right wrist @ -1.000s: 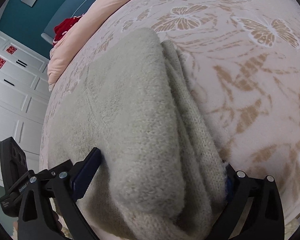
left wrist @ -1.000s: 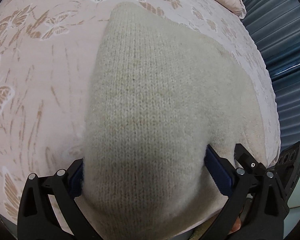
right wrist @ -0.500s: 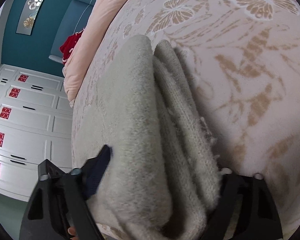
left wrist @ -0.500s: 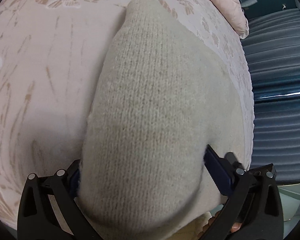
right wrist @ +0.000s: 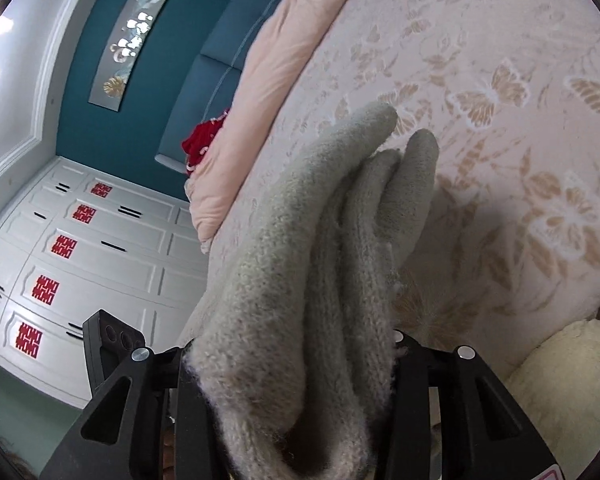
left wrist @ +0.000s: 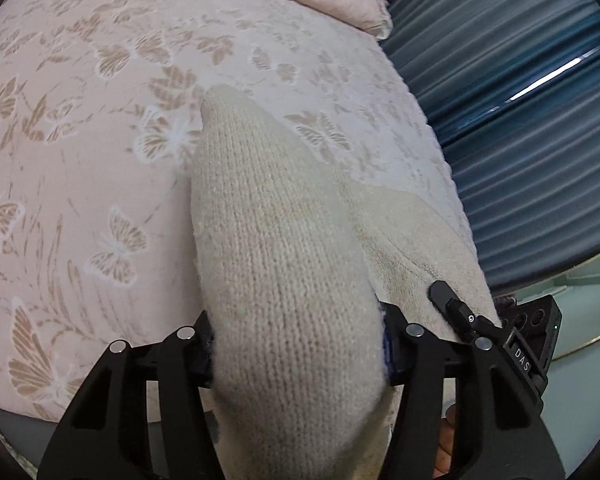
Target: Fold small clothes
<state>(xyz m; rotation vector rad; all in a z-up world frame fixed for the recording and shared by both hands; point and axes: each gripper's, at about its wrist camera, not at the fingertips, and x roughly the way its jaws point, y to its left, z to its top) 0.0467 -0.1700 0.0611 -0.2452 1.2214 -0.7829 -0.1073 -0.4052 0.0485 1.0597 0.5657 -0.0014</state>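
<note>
We hold the knit [left wrist: 283, 280] bunched over the bed [left wrist: 79, 160], left gripper [left wrist: 295, 352] and right gripper [right wrist: 291, 364] both clamped on thick layers, and if either pinch slips, we judge the stacked folds [right wrist: 360, 216] may splay apart.

Left gripper [left wrist: 295, 346]: matte black frame, triangular cut-outs, silver screw heads, dark blue pads; white "DAS" at 4 o'clock. Right gripper [right wrist: 287, 354]: same black frame, silver screws.
</note>
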